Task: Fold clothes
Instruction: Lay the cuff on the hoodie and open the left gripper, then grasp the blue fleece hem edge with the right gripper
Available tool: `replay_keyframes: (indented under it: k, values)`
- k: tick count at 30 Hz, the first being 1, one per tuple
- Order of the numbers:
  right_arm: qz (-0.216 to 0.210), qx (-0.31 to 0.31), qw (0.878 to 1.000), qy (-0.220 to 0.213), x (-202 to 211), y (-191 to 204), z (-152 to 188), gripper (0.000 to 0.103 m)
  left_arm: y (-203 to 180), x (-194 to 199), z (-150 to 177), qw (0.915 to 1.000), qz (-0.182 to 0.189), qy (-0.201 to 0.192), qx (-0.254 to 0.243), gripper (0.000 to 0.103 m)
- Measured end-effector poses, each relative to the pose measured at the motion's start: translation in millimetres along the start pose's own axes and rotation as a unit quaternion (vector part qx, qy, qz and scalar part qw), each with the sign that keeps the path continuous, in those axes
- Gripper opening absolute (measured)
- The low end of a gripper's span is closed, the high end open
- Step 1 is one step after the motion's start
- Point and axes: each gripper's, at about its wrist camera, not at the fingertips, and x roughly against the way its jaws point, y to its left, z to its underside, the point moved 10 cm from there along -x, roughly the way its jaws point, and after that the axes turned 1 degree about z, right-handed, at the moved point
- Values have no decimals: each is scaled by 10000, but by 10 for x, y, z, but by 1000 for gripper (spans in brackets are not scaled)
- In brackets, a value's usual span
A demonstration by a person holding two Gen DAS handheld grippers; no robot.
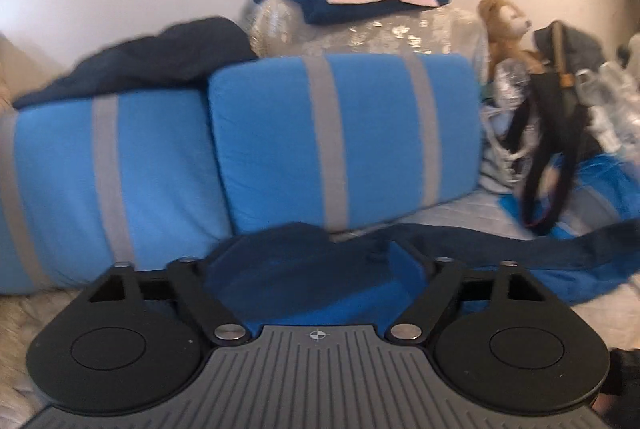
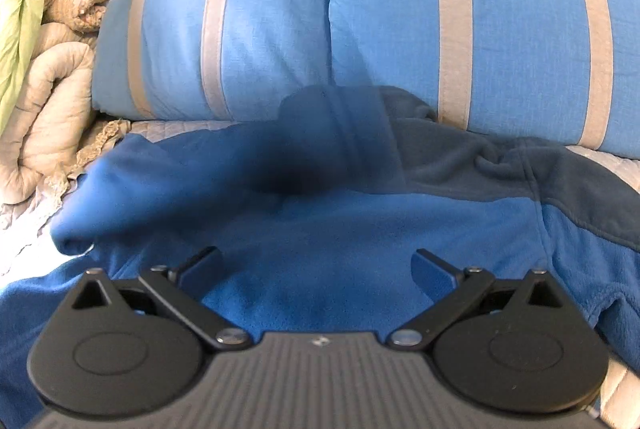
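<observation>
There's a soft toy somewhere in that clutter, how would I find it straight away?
Start at the two blue pillows with grey stripes leaning against the wall. To the right of them, past the shiny clear plastic bundle, sits the teddy bear, just behind a dark bag with black straps. It is the only tan, furry thing with a pale muzzle among plastic wraps and fabric.
</observation>
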Motion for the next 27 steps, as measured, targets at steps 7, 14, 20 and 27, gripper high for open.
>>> replay_keyframes:
  k: [7, 14, 20, 27]
  values:
    - [71, -87, 9999, -17, 10, -56, -8, 103, 297, 185, 203, 9990, 8, 214, 381, 82]
    - [282, -275, 9980, -491, 158, -191, -139, 103, 721, 439, 531, 9968, -410, 273, 631, 82]
    - [739, 326, 9937, -772, 327, -265, -299, 103, 1032, 647, 904, 9928, -688, 389, 902, 82]
    - [694, 2941, 9523, -423, 435, -24, -265, 103, 1378, 824, 1307, 9862, -931, 471, 1283, 82]
